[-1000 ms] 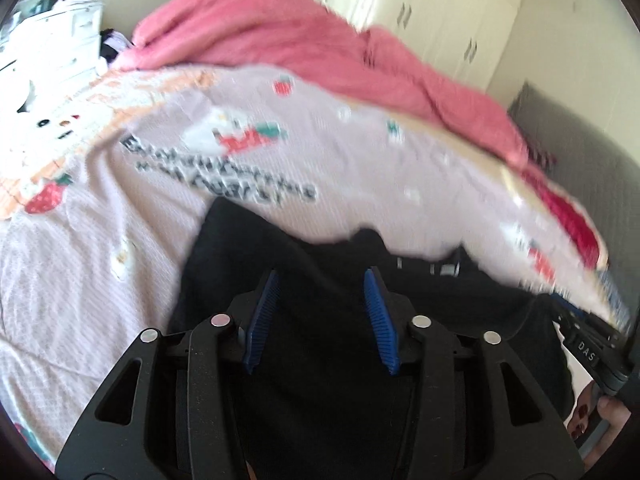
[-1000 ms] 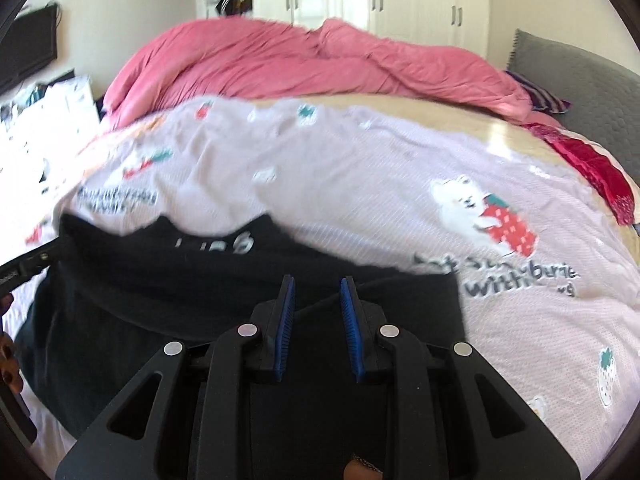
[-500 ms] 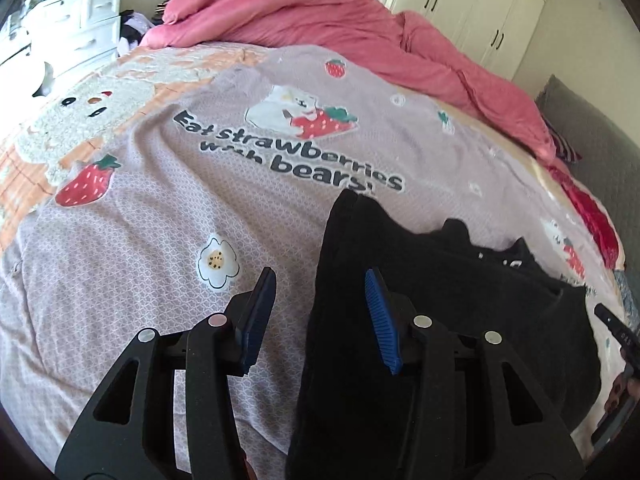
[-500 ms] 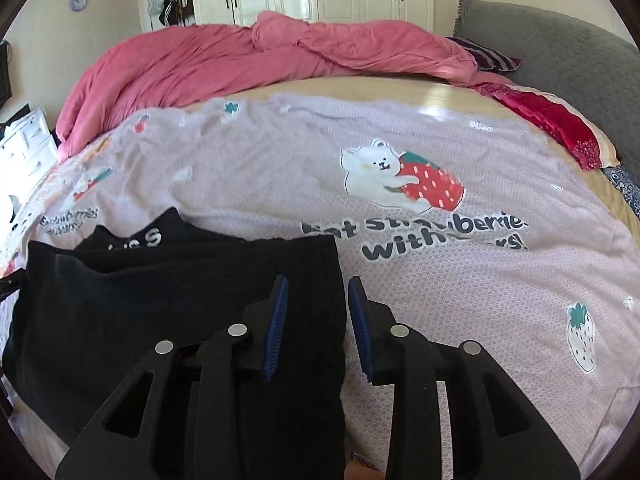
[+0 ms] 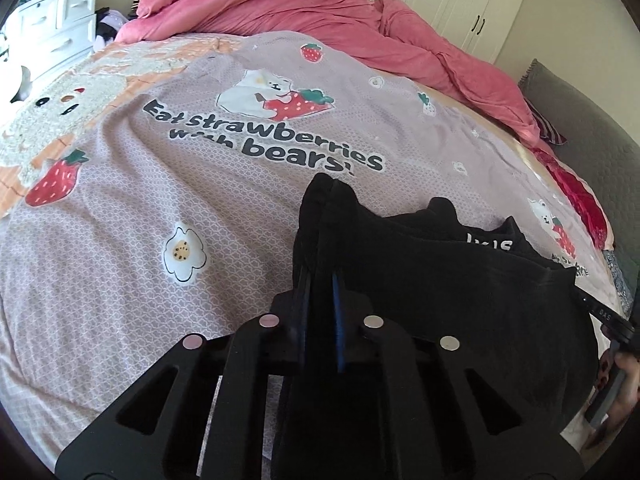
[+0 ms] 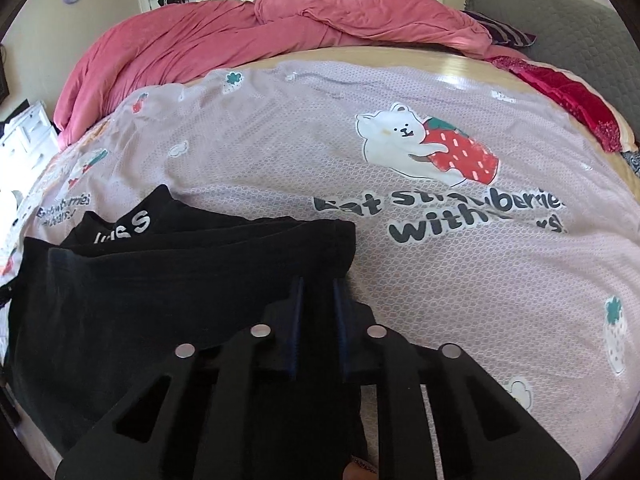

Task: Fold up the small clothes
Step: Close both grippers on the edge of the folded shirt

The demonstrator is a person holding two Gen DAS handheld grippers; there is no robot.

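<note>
The left gripper (image 5: 320,292), at lower centre of the left wrist view, is clenching the left edge of the black garment (image 5: 440,300); its jaws have just been closing onto the fabric. The right gripper (image 6: 318,300), at lower centre of the right wrist view, is gripping the garment's right edge, its jaws likewise just having been closing. The garment is lying across the lower frame on the printed bedspread (image 6: 440,280). A pink duvet (image 6: 240,36) is lying heaped along the upper frame.
</note>
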